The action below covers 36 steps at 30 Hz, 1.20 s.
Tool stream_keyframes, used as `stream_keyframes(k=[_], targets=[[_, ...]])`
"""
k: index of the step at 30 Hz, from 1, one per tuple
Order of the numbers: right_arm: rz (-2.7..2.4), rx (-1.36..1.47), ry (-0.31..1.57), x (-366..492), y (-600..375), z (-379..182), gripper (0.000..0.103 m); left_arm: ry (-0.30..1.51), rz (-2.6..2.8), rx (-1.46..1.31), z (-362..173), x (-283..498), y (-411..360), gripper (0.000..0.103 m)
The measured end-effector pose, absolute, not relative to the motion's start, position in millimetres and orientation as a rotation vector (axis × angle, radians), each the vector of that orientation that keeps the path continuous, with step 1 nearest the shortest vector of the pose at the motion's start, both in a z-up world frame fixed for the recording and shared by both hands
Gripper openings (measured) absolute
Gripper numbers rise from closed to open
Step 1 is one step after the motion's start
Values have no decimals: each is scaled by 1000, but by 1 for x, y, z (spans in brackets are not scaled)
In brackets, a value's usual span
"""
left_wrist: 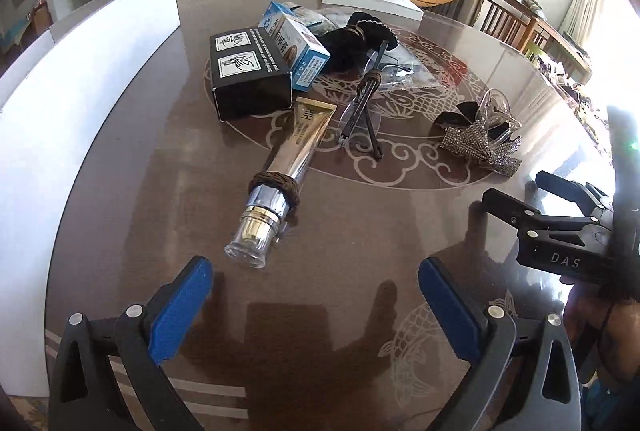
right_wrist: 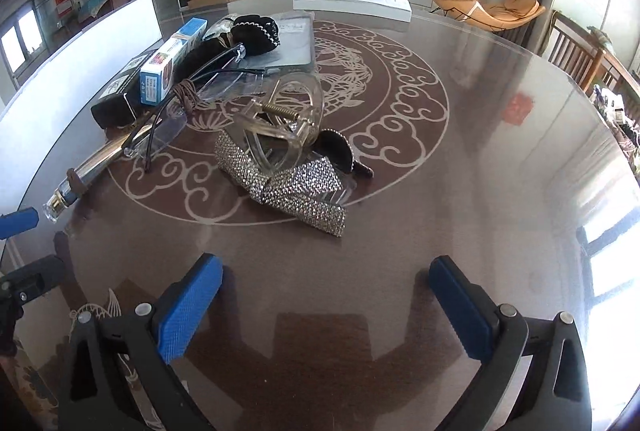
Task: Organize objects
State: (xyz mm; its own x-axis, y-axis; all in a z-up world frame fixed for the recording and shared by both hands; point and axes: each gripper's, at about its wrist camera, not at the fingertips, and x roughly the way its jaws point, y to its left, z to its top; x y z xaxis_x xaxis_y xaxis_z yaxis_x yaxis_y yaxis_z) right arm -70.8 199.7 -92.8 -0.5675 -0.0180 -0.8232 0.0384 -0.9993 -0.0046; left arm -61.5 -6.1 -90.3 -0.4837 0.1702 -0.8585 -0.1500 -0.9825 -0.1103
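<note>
Left wrist view, left to right. A white panel (left_wrist: 80, 91) stands along the left edge of the tabletop (left_wrist: 340, 231). Beside it lies a black box (left_wrist: 248, 71), with a blue-and-white carton (left_wrist: 296, 47) leaning against its right side. A gold-and-silver tube (left_wrist: 288, 159) lies in front of the black box, clear cap toward the camera, with a brown cord ring (left_wrist: 274, 187) around its neck. To the right of the tube lie clear glasses (left_wrist: 360, 107) with dark temples, and behind them a black fabric item (left_wrist: 356, 35). Further right, well apart from the tube, sits a rhinestone bow hair clip (left_wrist: 480, 143). The left hand-held gripper (left_wrist: 316, 307) hangs above bare tabletop with jaws spread wide and nothing between them; the tube cap is just beyond its left pad. The right hand-held gripper (left_wrist: 516, 199) enters at the right edge.

Right wrist view, left to right. One blue pad of the left hand-held gripper (right_wrist: 18, 223) shows at the left edge, near the tube (right_wrist: 88, 167). The carton (right_wrist: 172, 59) and glasses (right_wrist: 192, 103) lie behind. The rhinestone bow hair clip (right_wrist: 280, 175) sits at centre, its clear claw raised. The right hand-held gripper (right_wrist: 326, 307) has its jaws fully apart and empty, over bare tabletop (right_wrist: 460, 191) short of the clip.
</note>
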Motion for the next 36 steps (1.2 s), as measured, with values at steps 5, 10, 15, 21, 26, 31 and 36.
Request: stream_keyframes(k=[5, 10, 15, 21, 26, 31, 36], targets=[[-2820, 1467, -15, -107, 201, -92, 103, 93, 2636, -1456, -98, -90, 28, 103], [-2849, 1475, -41, -114, 204, -93, 103, 75, 2689, -1425, -98, -112, 38, 103], [-2867, 1483, -56, -118, 206, -97, 103, 86, 2691, -1391, -98, -118, 34, 103], [-2867, 1482, -56, -118, 206, -97, 103, 97, 2682, -1383, -97, -128, 30, 103], [-2867, 1482, -56, -119, 206, -97, 103, 80, 2703, -1394, -98, -138, 29, 103], [-2867, 1482, -56, -119, 206, -97, 103, 78, 2703, -1394, -98, -139, 30, 103], [-2867, 1482, -56, -119, 206, -97, 103, 80, 2703, -1394, -98, -139, 31, 103]])
